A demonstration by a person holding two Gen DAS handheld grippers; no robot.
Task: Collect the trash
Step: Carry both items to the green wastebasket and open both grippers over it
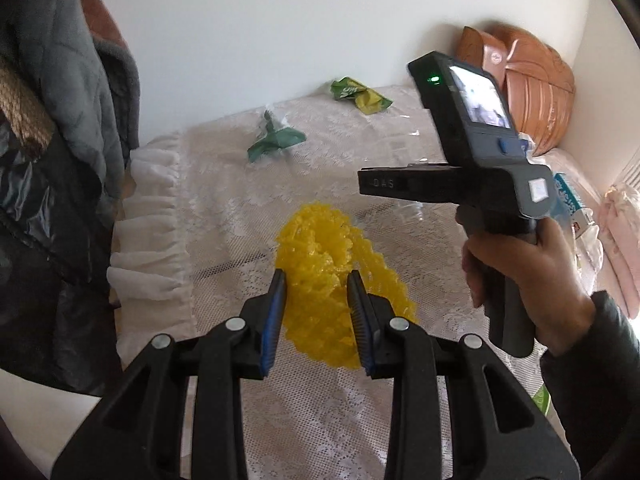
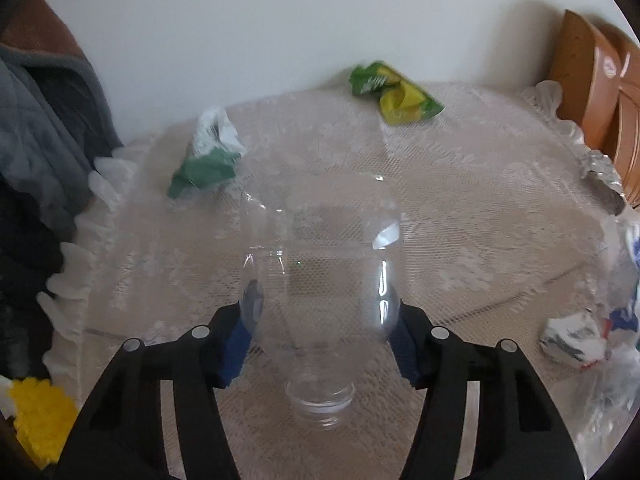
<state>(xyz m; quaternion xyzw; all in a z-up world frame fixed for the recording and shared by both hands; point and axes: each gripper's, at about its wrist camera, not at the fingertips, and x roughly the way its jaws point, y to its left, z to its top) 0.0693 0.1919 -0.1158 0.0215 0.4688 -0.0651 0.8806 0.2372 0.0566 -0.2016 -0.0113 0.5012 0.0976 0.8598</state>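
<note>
Table [image 2: 460,216] under lace cloth, frilled edge runs down the left side in both views. Left of that edge: hanging grey jacket [image 1: 76,80] and black bag [image 1: 36,208], close to the frill. Wall directly behind the far edge. Brown chair [image 2: 600,92] at far right corner. Middle of the table is bare lace, most open room there.

Trash on the far part: green-yellow wrapper [image 2: 394,94] near the wall, green-white wrapper [image 2: 208,156] toward the left edge, well apart. Foil [image 2: 602,178] at the right edge by the chair. White packet [image 2: 572,342] and clear plastic at near right.

Left gripper [image 1: 316,280]: jaws narrow, pads pressed on both sides of the yellow mesh [image 1: 320,264]. Mesh bulges out past the fingertips over the cloth; can't tell if its far end still touches the table. Gripper pitched steeply down.

Right gripper [image 2: 322,304]: jaws about mid-width, closed on the clear bottle [image 2: 320,256], blue pads against its sides. Bottle neck [image 2: 320,400] points back toward the camera, body runs forward past the tips. Also pitched down over mid-table.

From the left view, the right hand [image 1: 532,280] grips the handle, dark sleeve at the wrist, to the right of the mesh.
</note>
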